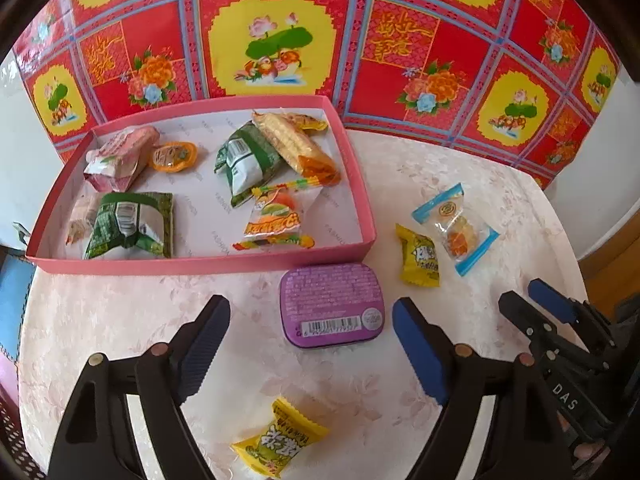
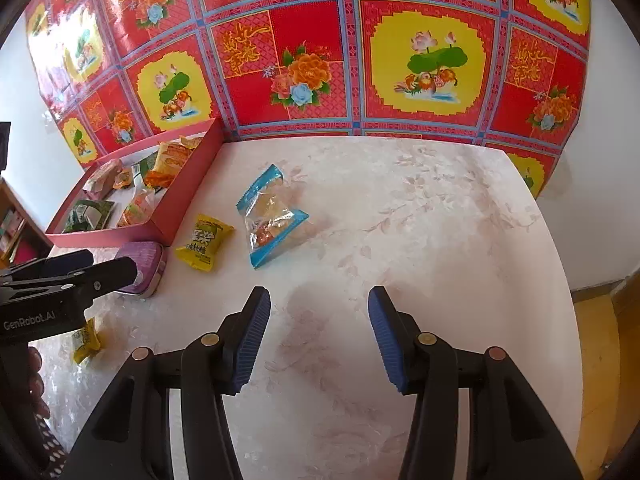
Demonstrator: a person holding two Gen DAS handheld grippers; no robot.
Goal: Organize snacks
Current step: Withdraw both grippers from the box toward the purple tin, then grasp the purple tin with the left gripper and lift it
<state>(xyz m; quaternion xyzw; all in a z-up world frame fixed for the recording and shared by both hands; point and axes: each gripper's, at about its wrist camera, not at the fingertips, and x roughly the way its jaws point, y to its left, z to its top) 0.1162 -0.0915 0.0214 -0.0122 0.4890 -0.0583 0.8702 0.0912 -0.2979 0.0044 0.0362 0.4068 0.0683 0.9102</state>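
Observation:
A pink box (image 1: 200,266) (image 2: 120,236) holds several wrapped snacks. On the table lie a purple tin (image 1: 332,304) (image 2: 142,266), a yellow candy (image 1: 418,256) (image 2: 204,242), a blue-edged clear packet (image 1: 456,228) (image 2: 272,216) and a second yellow candy (image 1: 278,440) (image 2: 86,340). My left gripper (image 1: 310,344) is open, its jaws either side of the tin, just short of it. My right gripper (image 2: 318,334) (image 1: 536,304) is open and empty over bare table, right of the snacks.
A red and yellow patterned sheet (image 1: 280,40) (image 2: 360,60) hangs behind the white floral table (image 2: 440,240). The table's right edge (image 2: 572,280) drops to a wooden floor. A shelf (image 2: 16,224) stands at the far left.

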